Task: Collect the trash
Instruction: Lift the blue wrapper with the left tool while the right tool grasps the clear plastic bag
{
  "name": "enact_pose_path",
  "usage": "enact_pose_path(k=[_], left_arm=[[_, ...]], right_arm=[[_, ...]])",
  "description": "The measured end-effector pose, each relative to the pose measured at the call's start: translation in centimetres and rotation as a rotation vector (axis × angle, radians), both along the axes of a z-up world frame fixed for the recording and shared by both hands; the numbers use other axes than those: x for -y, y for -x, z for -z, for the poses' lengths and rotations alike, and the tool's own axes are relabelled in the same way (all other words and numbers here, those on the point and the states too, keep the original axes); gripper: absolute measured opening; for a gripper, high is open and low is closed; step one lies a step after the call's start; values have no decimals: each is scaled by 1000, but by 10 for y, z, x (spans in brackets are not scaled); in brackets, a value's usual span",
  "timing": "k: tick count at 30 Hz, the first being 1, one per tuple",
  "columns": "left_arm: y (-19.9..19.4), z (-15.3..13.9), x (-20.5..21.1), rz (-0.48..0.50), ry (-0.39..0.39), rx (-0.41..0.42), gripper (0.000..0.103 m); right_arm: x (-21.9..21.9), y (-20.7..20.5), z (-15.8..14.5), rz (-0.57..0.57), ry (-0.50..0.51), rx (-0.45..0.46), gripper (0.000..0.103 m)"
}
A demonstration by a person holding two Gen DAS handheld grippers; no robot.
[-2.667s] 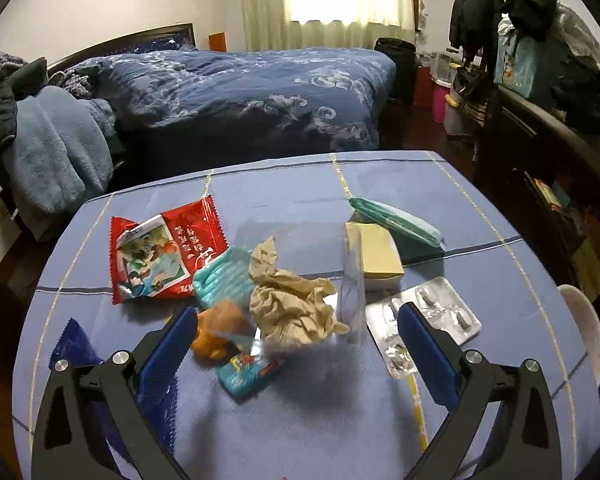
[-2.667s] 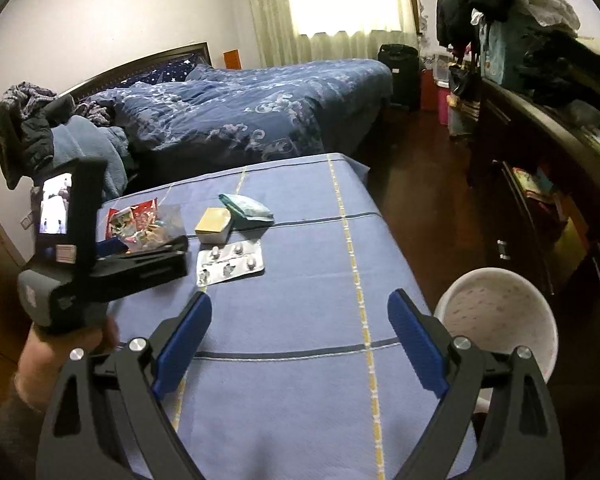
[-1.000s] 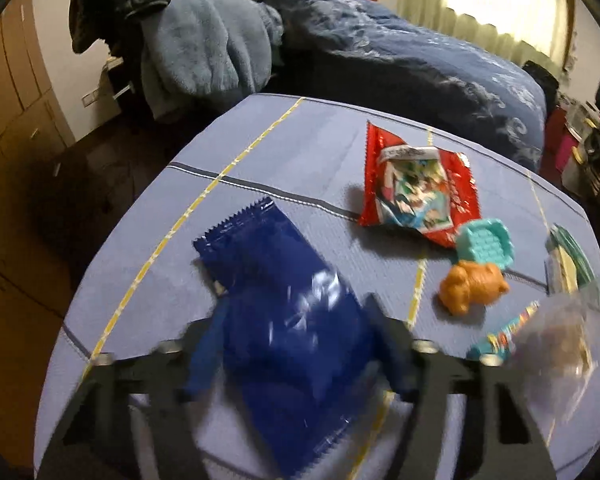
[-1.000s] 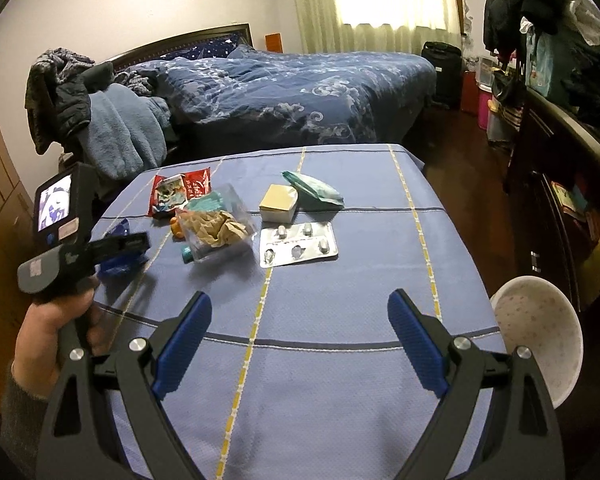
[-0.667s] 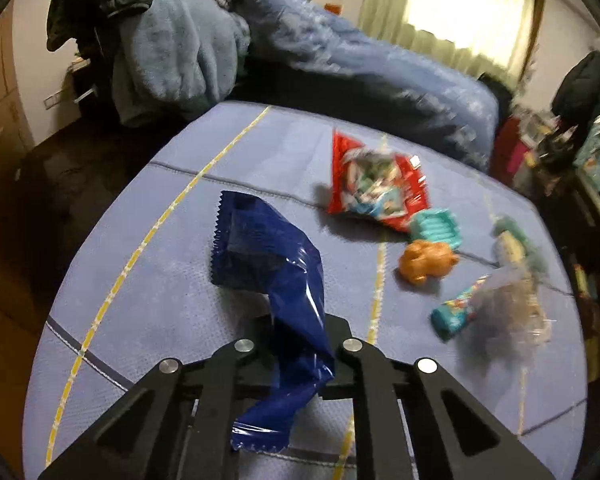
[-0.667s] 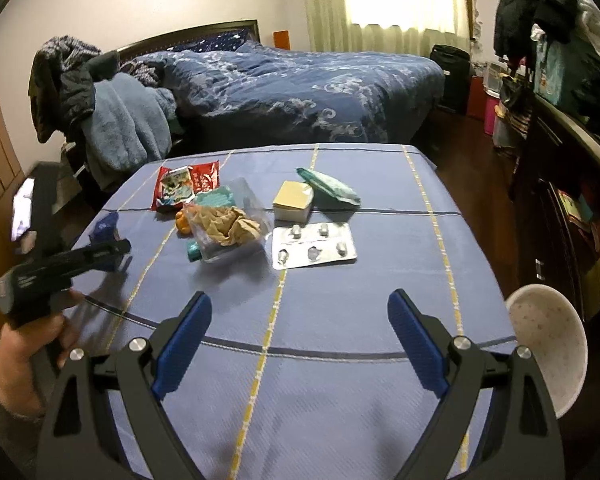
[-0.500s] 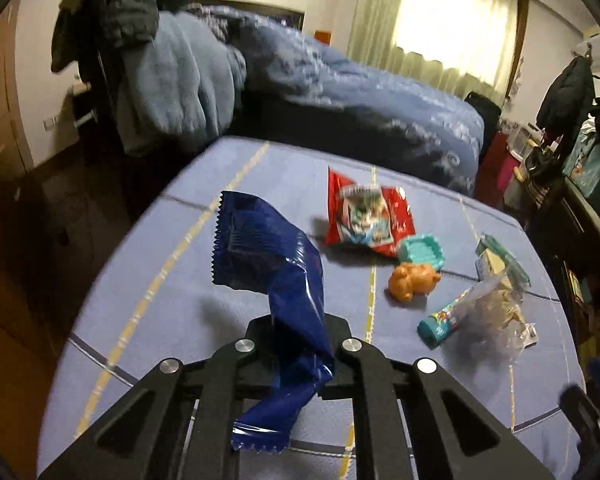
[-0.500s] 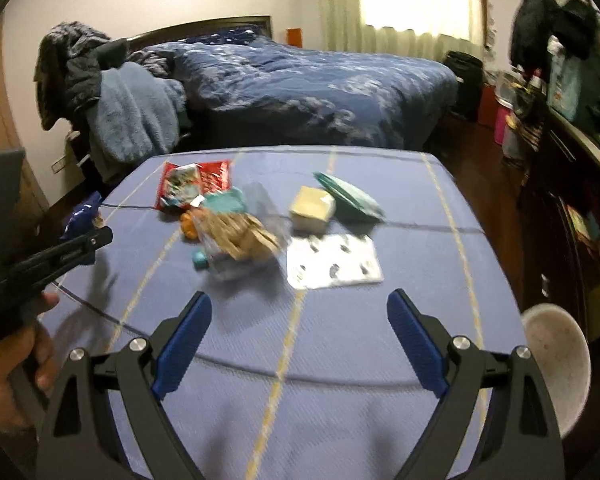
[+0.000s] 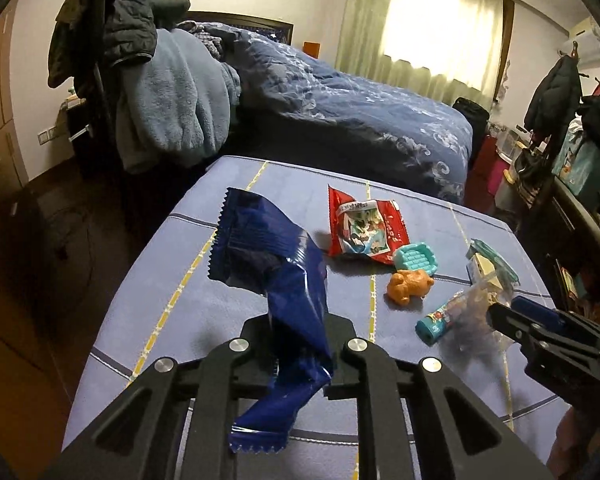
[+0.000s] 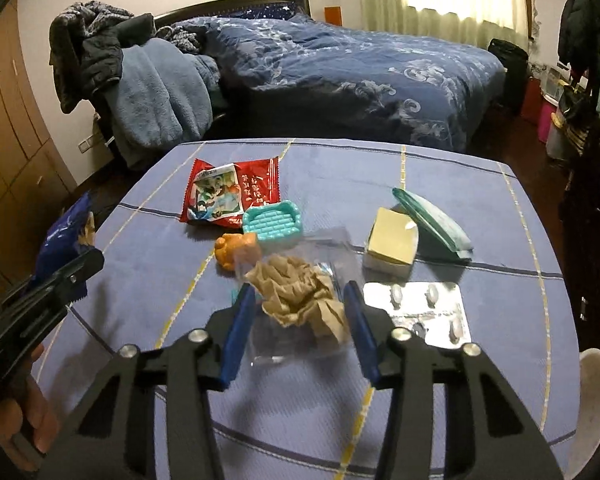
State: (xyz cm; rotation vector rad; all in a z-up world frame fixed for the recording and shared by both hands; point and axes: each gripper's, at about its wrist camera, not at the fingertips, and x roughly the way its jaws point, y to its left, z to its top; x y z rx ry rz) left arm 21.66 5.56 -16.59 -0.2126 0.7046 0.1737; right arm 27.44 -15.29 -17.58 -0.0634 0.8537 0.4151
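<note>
Left gripper (image 9: pixel 296 344) pinched on blue snack wrapper (image 9: pixel 276 264), lifted clear of blue tablecloth (image 9: pixel 172 292); likely gripped mid-length so both ends hang free for carrying. Right gripper (image 10: pixel 300 320) part-spread, straddling clear plastic bag (image 10: pixel 300 332) of crumpled brown paper (image 10: pixel 300 296), apparently lined up for next pick; contact not discernible. At 11 o'clock from bag: orange toy (image 10: pixel 236 250), teal toy sofa (image 10: pixel 274 224), red snack packet (image 10: pixel 228 192). At 3 o'clock: pill blister pack (image 10: pixel 428 312). At 1 o'clock: yellow box (image 10: pixel 392 242).
</note>
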Motion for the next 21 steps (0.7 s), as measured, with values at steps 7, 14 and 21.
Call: enact_pose_path(k=[7,14,21], left_arm=[[-1,1,-1,1,4,-1,18],[2,-4,0,8,1,19,20],[12,-17,9,25,0,51,23]], right_arm=[[-6,-12,6,-20,-8,-33,18],[1,-5,-2,-17,-29,29,5],[20,11,-22,12,-60,74,5]])
